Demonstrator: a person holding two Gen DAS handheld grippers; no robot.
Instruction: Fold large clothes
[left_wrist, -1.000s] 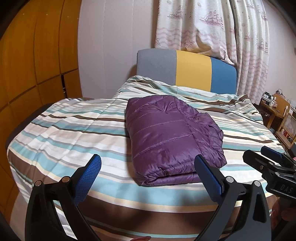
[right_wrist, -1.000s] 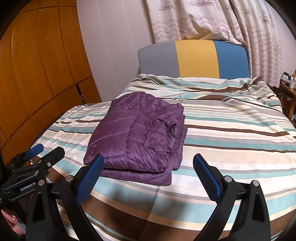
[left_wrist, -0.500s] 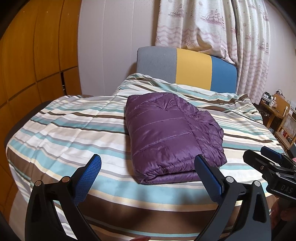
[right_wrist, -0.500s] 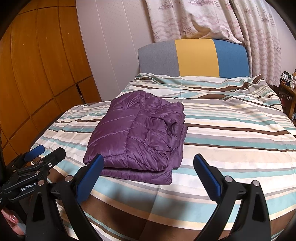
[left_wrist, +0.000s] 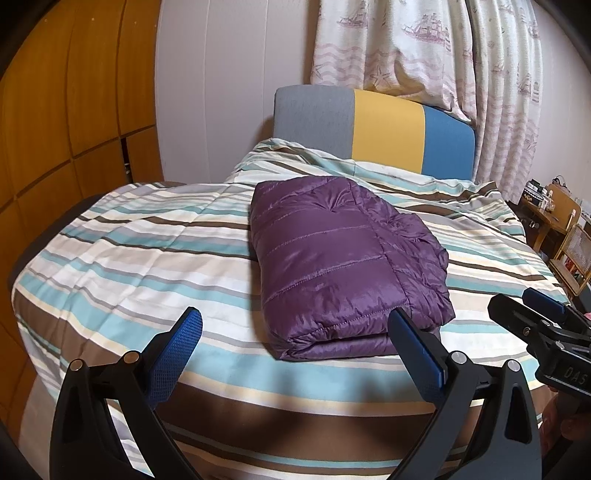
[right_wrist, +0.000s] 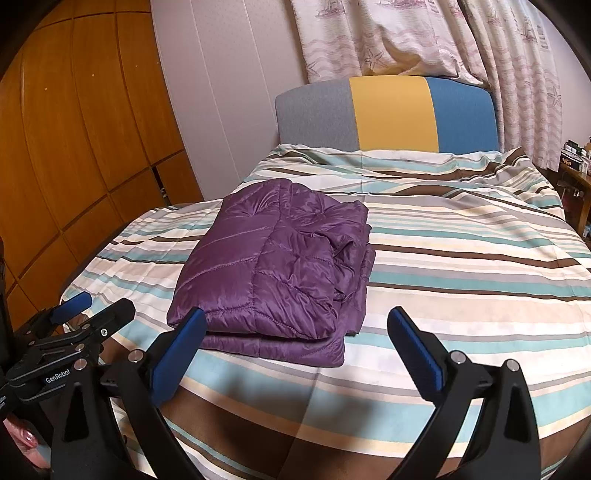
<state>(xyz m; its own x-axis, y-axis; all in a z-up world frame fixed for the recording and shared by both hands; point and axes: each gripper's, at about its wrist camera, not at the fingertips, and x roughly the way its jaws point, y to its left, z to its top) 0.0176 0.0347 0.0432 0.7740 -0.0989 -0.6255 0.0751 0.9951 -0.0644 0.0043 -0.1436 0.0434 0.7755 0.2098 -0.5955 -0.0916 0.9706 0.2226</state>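
Both grippers, left gripper and right gripper, hover spread before folded jacket.

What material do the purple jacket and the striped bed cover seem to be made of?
Purple jacket: probably thin nylon or polyester with padding; it is glossy, puffy, and stitched in quilted bands.
Striped bed cover: likely cotton or a similar woven cloth; matte, with soft creases.

A purple quilted jacket lies on a duvet striped teal, brown, cream and grey, before a grey, yellow and blue headboard, ship-printed pale curtains and orange-brown wood panels.
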